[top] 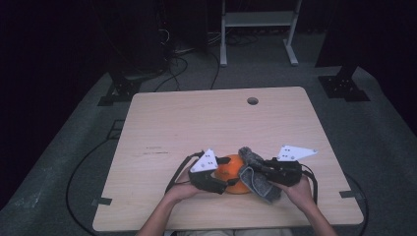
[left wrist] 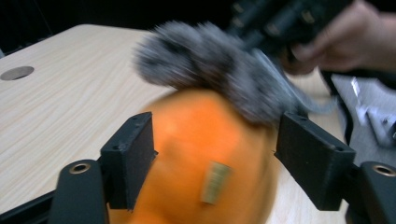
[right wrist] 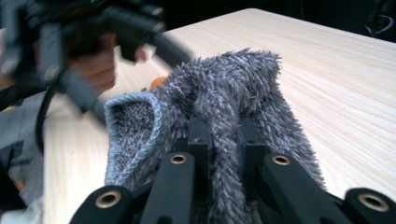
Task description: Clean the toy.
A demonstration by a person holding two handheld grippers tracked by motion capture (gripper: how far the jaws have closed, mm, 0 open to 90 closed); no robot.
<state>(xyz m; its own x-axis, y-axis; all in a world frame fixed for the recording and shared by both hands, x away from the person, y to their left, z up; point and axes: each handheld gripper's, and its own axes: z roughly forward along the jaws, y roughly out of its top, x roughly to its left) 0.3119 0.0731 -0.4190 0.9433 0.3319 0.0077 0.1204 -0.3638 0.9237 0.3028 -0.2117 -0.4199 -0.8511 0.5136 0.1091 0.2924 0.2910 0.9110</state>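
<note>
A round orange object (top: 230,173) with a small tan label lies near the table's front edge. It sits between the jaws of my left gripper (left wrist: 219,140); the left jaw touches it and the other stands a sliver off, so the gripper is open. The orange thing (left wrist: 205,154) is blurred. A grey fuzzy knit cover (left wrist: 201,60) lies over its top. My right gripper (right wrist: 222,135) is shut on a fold of this cover (right wrist: 233,79), whose ribbed cuff gapes at the left. In the high view the left gripper (top: 223,184) and right gripper (top: 260,169) face each other across the orange object.
The light wooden table (top: 196,118) has a round hole (top: 252,101) near its far edge. On the grey carpet beyond stand a white metal frame (top: 258,19), black stand feet (top: 342,86) and loose cables (top: 172,64). A person's hands hold both grippers.
</note>
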